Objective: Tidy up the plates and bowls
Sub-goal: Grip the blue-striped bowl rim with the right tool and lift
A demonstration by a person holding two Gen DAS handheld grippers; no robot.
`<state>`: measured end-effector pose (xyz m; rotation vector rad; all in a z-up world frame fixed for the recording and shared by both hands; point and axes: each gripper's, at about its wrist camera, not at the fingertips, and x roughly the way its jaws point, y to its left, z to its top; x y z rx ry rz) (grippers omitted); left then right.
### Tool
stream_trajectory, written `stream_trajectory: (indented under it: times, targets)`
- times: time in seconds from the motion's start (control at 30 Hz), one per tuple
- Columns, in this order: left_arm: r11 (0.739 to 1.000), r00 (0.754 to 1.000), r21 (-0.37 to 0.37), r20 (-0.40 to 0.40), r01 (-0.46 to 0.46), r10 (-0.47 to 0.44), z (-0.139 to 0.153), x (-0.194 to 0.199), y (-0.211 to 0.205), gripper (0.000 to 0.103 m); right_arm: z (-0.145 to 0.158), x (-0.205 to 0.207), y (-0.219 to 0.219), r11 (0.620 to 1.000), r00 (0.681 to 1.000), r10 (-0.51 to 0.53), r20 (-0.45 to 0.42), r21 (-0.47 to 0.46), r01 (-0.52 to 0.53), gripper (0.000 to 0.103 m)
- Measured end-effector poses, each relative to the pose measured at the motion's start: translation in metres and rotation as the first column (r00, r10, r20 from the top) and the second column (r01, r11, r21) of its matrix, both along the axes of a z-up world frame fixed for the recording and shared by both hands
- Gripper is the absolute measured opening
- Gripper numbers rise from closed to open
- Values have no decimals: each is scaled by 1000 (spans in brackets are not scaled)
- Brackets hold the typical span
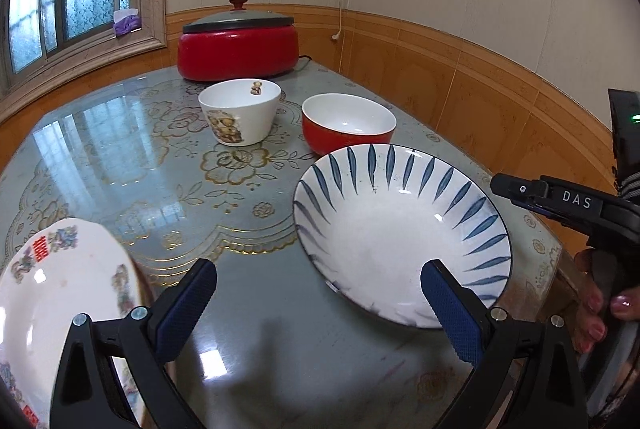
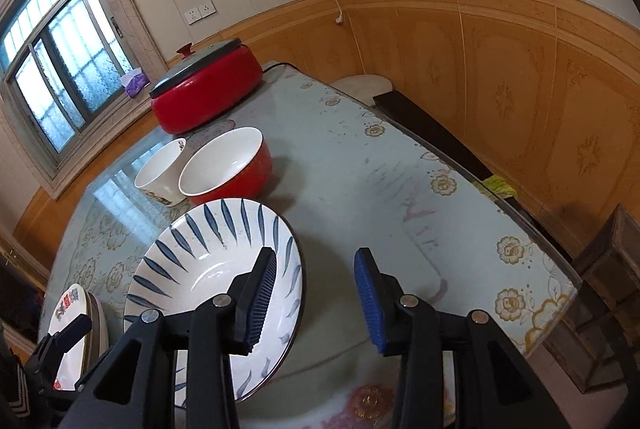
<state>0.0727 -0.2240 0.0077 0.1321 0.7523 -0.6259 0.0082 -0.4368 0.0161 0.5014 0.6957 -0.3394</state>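
Observation:
A blue-leaf patterned deep plate (image 1: 400, 233) (image 2: 192, 261) lies on the table's near right side. My right gripper (image 2: 316, 261) straddles its right rim, one pad over the inside and one outside; the pads stand apart from the rim and are not pressing. My left gripper (image 1: 320, 277) is wide open over bare table, its right finger above the plate's near edge. A white floral plate (image 1: 60, 289) (image 2: 72, 305) sits outside its left finger. Behind stand a red bowl (image 1: 348, 125) (image 2: 228, 165) and a white printed bowl (image 1: 240, 117) (image 2: 158, 169).
A red electric pot (image 1: 238, 45) (image 2: 208, 93) with a grey lid stands at the table's far end. The glass-topped table (image 2: 360, 165) drops off along its right edge, where a dark bench (image 2: 432, 125) and a wooden crate (image 2: 612, 269) stand. A hand (image 1: 600, 305) holds the right gripper's handle.

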Motion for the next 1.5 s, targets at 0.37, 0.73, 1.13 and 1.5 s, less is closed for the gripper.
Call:
stream_trajectory:
  times: [0.37, 0.73, 1.13, 1.5]
  targets:
    - [1000, 996, 16, -88, -27, 29, -30, 29, -27, 89, -23, 19, -12, 995, 998, 69, -12, 79, -68, 41]
    - [1000, 995, 9, -98, -5, 6, -40, 31, -34, 31, -38, 33, 5, 986, 987, 155, -37, 70, -152, 19]
    - [999, 996, 23, -70, -48, 49, -37, 26, -7, 19, -46, 39, 33, 976, 977, 210, -49, 75, -206, 14]
    - [994, 993, 21, -50, -106, 107, -35, 25, 21, 19, -46, 61, 56, 961, 963, 266, -39, 85, -262, 14]
